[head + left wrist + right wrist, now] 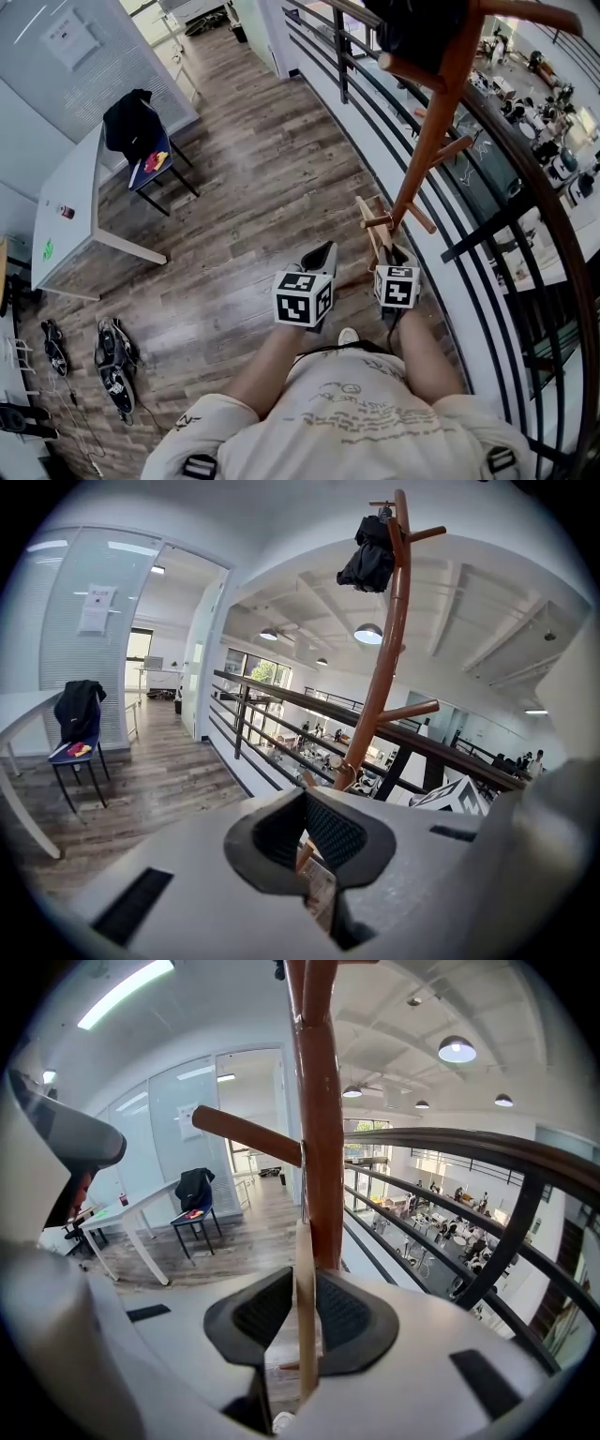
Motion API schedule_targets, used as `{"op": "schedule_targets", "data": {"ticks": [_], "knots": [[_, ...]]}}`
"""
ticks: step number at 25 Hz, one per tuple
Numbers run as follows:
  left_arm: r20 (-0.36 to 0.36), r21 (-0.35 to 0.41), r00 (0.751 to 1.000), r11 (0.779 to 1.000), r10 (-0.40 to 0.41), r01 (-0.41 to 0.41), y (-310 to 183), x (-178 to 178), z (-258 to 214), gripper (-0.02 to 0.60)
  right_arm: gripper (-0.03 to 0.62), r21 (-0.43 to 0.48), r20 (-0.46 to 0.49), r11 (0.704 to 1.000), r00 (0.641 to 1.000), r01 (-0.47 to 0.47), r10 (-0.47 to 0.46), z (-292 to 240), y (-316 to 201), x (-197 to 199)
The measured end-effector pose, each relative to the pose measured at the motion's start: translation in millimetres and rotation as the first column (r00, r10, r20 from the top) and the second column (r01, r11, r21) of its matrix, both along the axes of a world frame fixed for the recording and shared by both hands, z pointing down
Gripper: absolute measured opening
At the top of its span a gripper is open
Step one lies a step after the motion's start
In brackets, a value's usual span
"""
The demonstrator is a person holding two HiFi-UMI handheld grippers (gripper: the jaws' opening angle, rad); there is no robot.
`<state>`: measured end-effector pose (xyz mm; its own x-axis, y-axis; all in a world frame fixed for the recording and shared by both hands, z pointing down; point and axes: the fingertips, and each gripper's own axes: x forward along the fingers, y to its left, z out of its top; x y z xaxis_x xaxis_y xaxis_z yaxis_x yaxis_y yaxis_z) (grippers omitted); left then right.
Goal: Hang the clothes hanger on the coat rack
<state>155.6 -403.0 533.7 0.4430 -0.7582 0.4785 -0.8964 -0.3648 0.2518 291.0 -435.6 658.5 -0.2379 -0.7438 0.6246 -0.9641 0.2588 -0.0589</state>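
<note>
Close to the person, the left gripper (320, 255) looks pinched together with nothing in it, though I can't be quite sure. Just to its right, the right gripper (397, 255) squeezes the thin wooden clothes hanger (374, 228), right beside the coat rack (439, 127) pole. It isn't hung yet. Next, I think, it must go up over a peg (246, 1134). The left gripper view shows a black coat (370, 550) up top; the right gripper view cuts that off.
</note>
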Motion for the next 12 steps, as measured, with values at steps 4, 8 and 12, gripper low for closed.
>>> {"op": "schedule_targets", "data": {"ticks": [4, 8, 12], "knots": [[0.001, 0.004, 1.000, 1.000, 0.004, -0.004, 2, -1, -2, 0.005, 0.115, 0.032, 0.025, 0.999, 1.000, -0.005, 0.004, -4, 1, -1], [-0.003, 0.009, 1.000, 1.000, 0.007, -0.007, 7, -3, -3, 0.004, 0.126, 0.084, 0.033, 0.996, 0.999, -0.037, 0.034, -16, 4, 2], [-0.010, 0.015, 1.000, 1.000, 0.016, -0.016, 12, -5, -7, 0.003, 0.003, 0.137, -0.007, 0.985, 0.994, -0.105, 0.107, -32, 10, 12]]}}
